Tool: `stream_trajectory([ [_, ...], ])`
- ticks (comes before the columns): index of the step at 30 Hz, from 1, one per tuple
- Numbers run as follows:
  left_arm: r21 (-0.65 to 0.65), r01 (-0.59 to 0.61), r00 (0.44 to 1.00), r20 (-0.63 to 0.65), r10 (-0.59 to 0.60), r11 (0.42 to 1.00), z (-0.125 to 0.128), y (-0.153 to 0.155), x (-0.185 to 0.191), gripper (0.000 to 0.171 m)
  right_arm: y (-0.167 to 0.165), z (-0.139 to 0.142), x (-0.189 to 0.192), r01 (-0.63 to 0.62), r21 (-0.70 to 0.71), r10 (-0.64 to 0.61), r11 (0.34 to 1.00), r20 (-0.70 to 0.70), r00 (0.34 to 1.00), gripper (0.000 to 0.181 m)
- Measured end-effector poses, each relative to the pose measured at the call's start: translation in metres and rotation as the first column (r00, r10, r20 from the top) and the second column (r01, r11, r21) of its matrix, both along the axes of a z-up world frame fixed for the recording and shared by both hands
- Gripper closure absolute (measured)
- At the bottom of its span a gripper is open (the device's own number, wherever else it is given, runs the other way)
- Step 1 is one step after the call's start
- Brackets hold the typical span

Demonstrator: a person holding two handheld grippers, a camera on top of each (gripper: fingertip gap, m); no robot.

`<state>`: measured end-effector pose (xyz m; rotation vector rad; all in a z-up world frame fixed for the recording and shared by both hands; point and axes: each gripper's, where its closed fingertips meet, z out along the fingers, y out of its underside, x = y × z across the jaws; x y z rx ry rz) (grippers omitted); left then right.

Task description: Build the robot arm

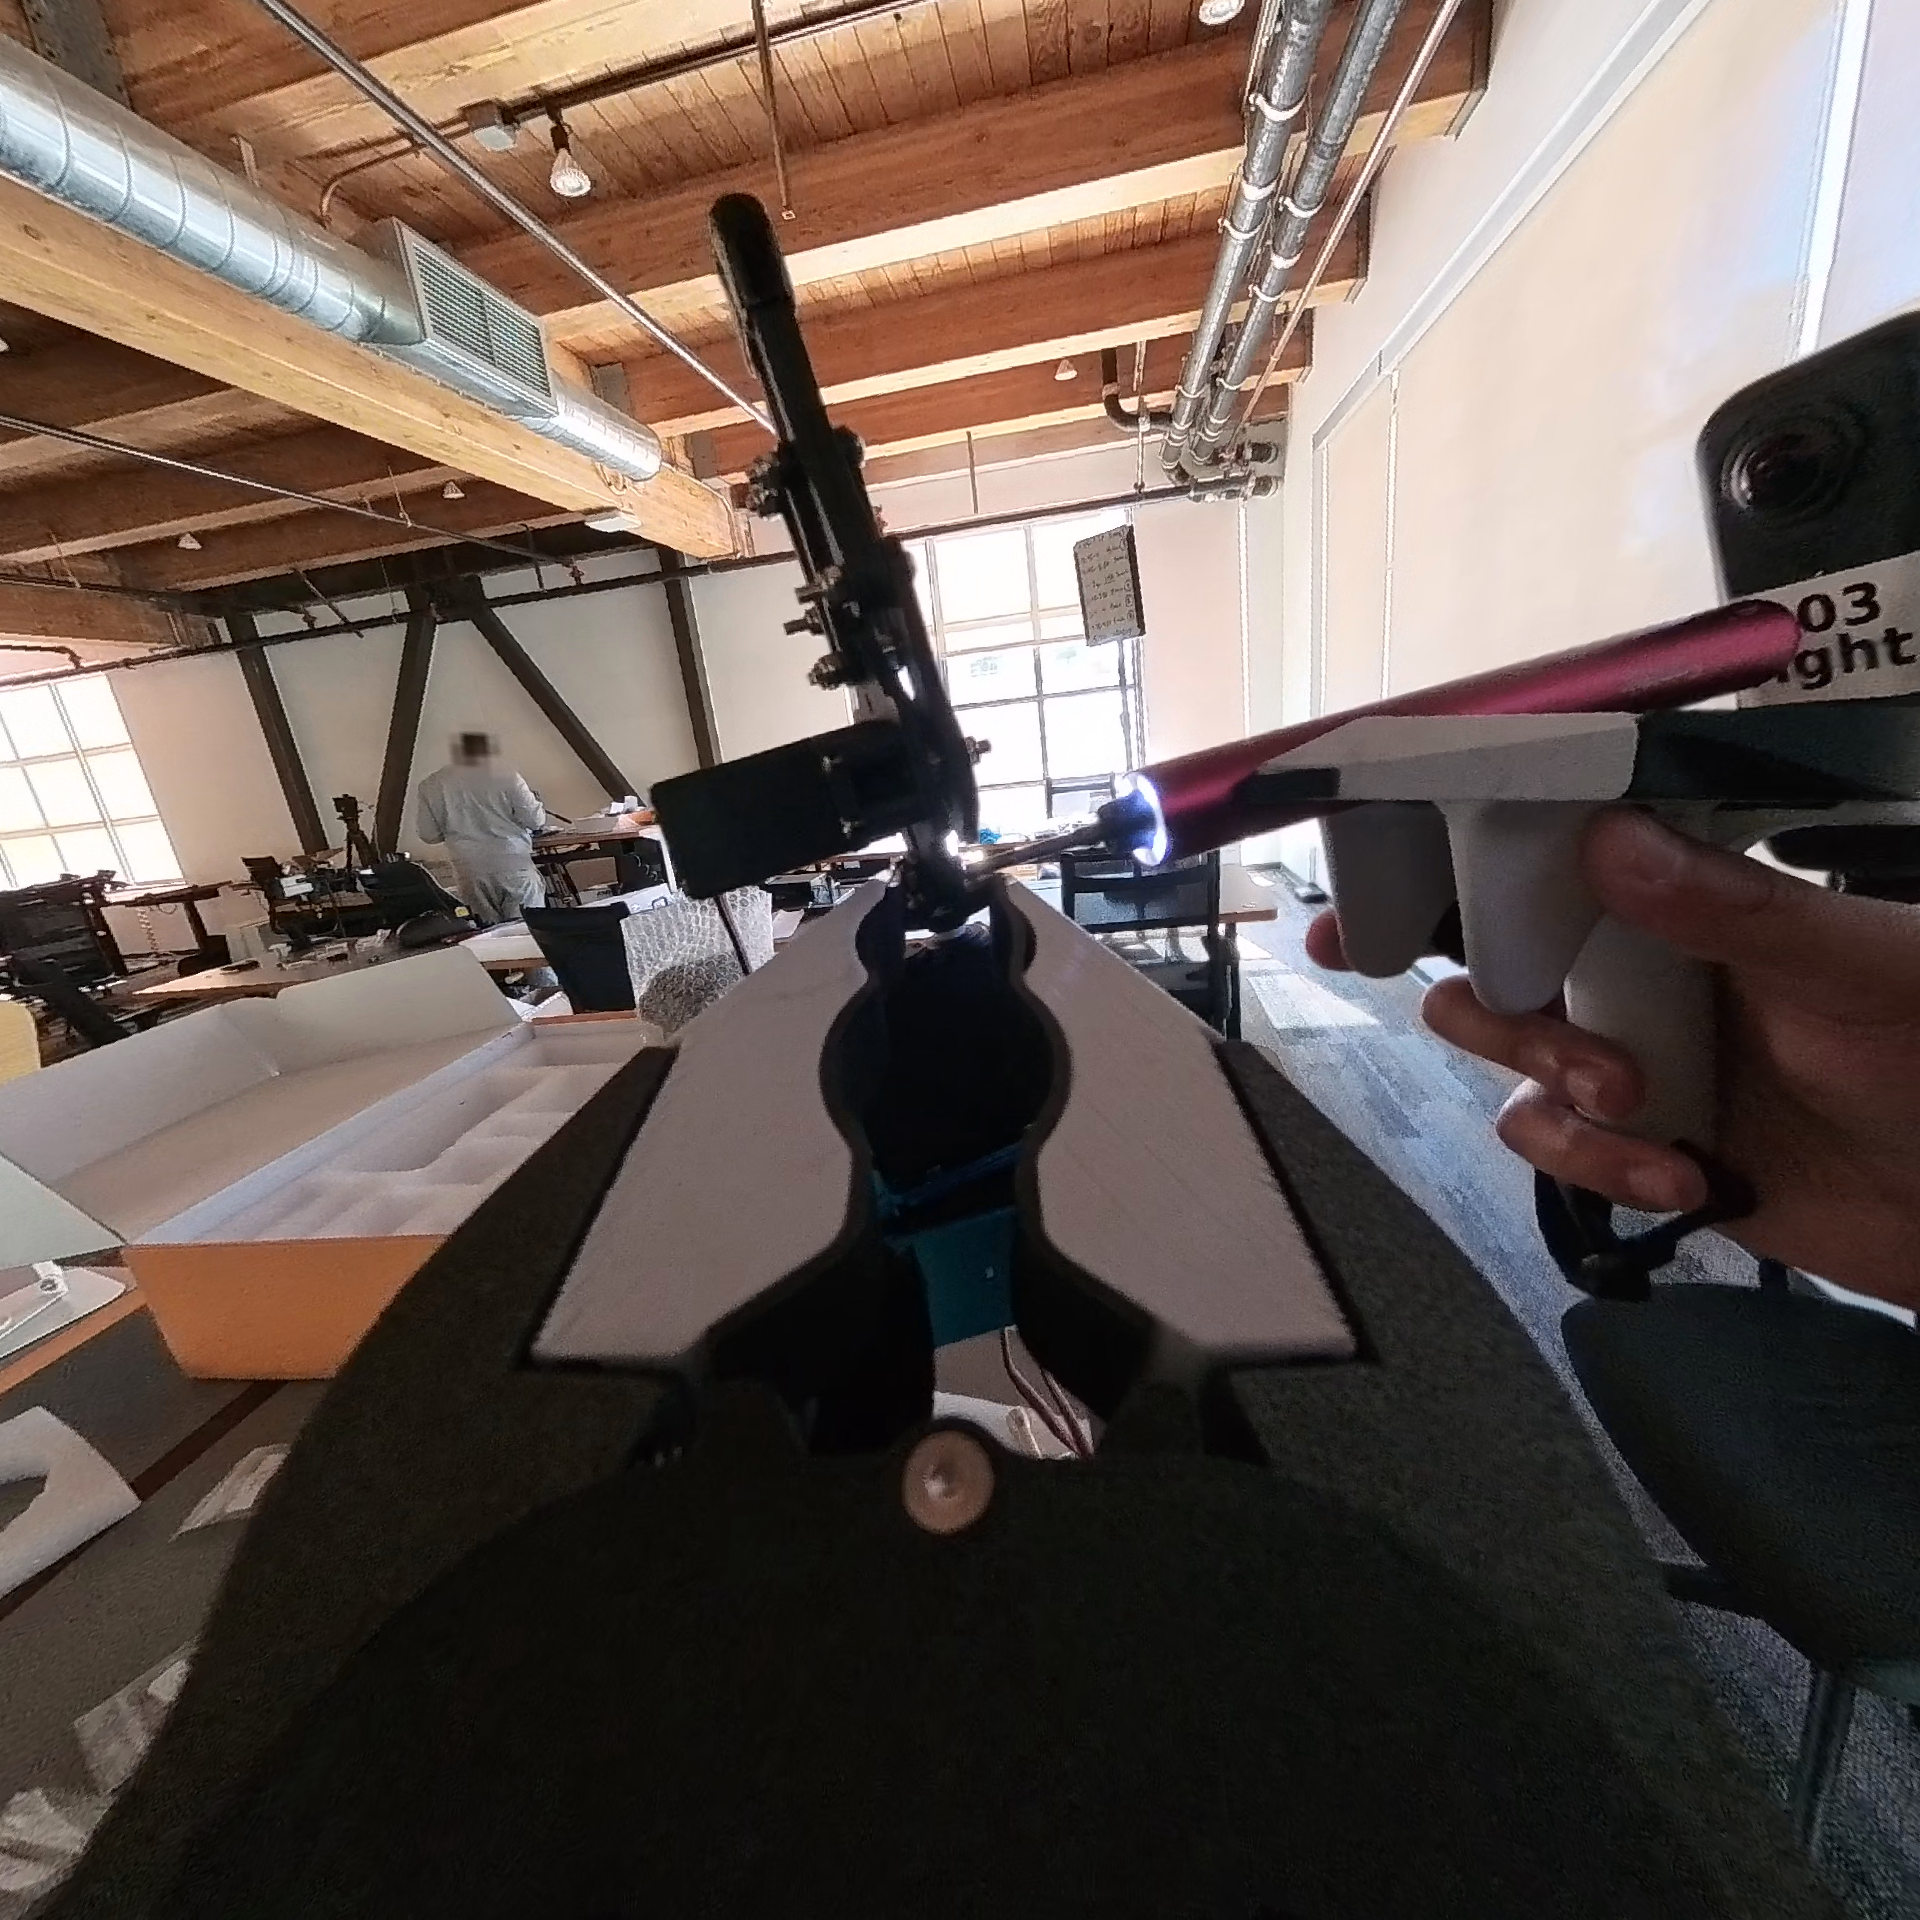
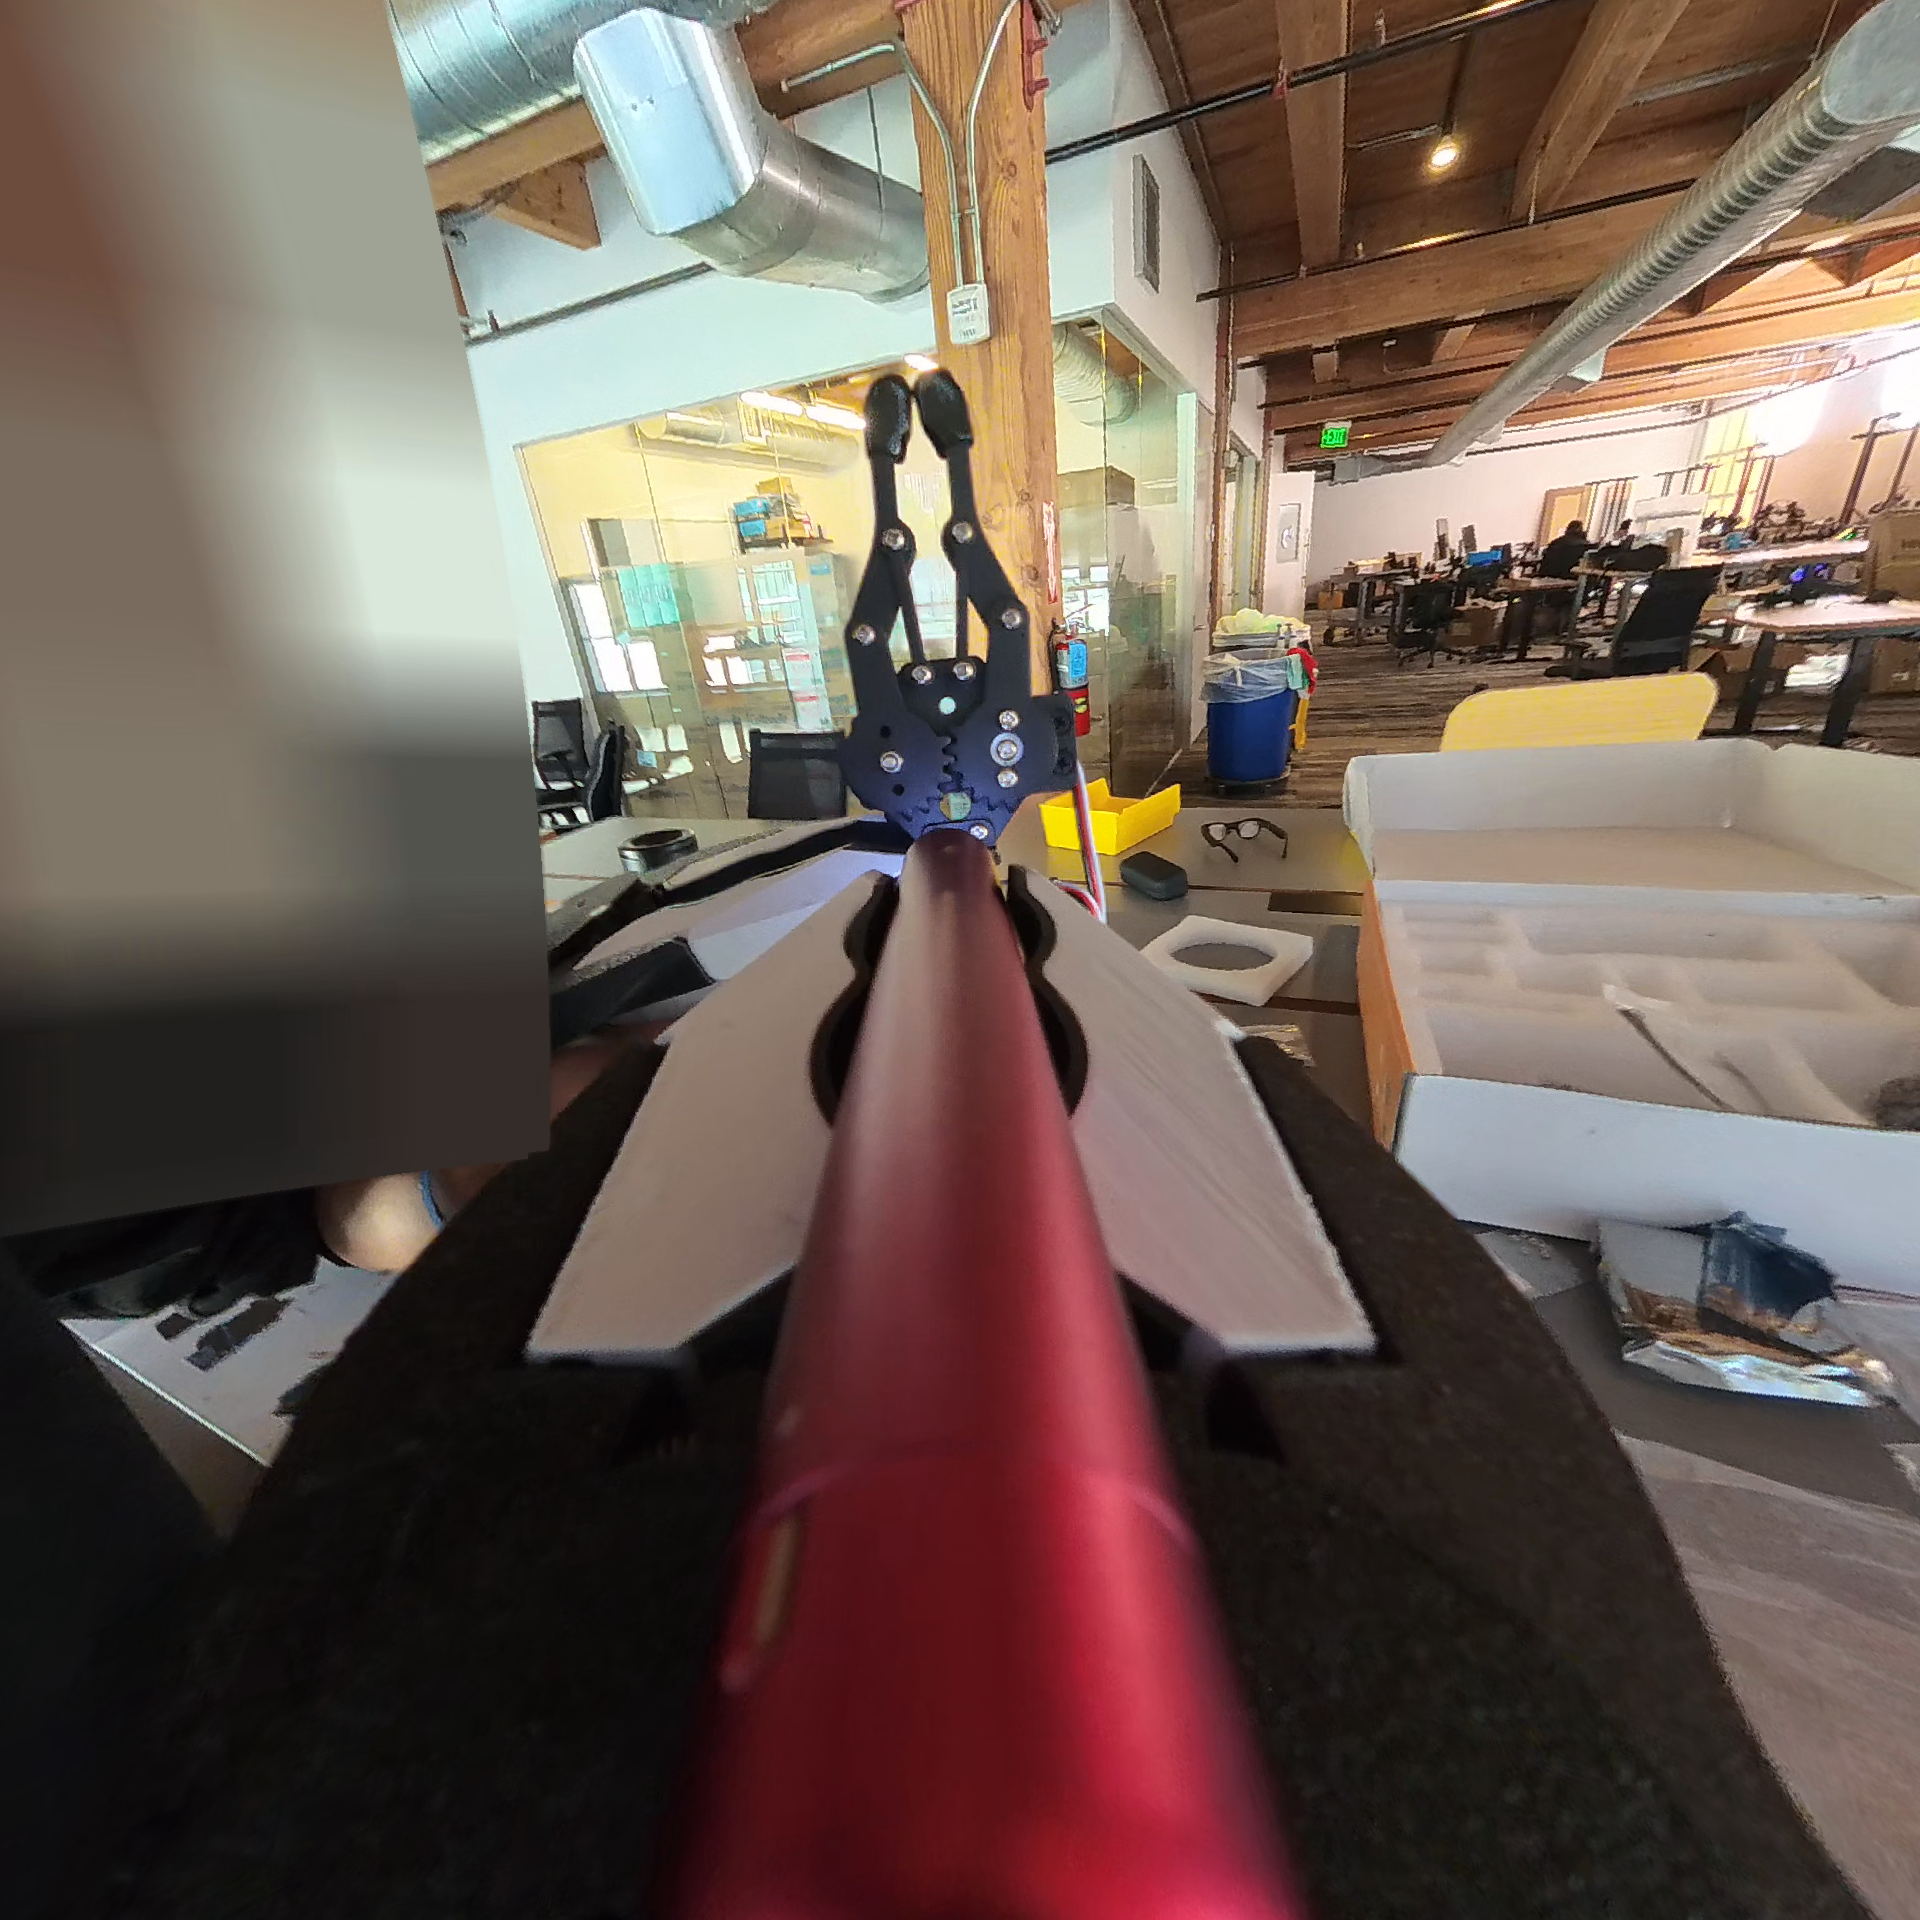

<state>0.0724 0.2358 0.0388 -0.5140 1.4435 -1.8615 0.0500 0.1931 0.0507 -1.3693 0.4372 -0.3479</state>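
Your right gripper (image 2: 951,894) clamps a red electric screwdriver (image 2: 956,1299), its tip at the small black robot claw (image 2: 935,665) your left gripper (image 1: 940,904) grips. Beside you on the bench (image 2: 1288,914), an open white box (image 2: 1621,1143) holds a foam insert.

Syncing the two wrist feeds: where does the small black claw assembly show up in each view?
Left wrist view: black claw assembly, centre, edge-on, rising from the left tool that clamps its base.
Right wrist view: same claw, upper centre, face-on, tips together, beyond the red screwdriver in the right tool.
Shared landmark: the white foam-lined box.
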Motion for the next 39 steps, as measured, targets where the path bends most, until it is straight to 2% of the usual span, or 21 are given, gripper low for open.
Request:
stream_trajectory([
  [6,0.000,0.009,1.000,-0.007,-0.009,1.000,-0.0003,-0.0006,-0.0004,0.158,-0.0002,0.0033,-0.0007,0.011,-0.028,-0.010,1.000,0.032,0.999,0.159],
  [22,-0.002,0.012,1.000,-0.009,-0.012,1.000,-0.0003,-0.0003,0.0004,0.158,-0.0003,0.0024,-0.0023,-0.011,0.010,0.011,1.000,0.014,1.000,0.159],
  [32,-0.004,-0.004,1.000,-0.013,0.004,1.000,0.0005,0.0025,0.0015,0.158,0.0050,0.0029,-0.0029,0.030,-0.048,-0.027,0.998,0.052,0.998,0.159],
  [39,0.000,-0.003,1.000,-0.007,0.003,1.000,0.0006,0.0027,0.0009,0.159,0.0058,0.0028,-0.0042,0.026,-0.018,-0.026,1.000,0.015,1.000,0.159],
])
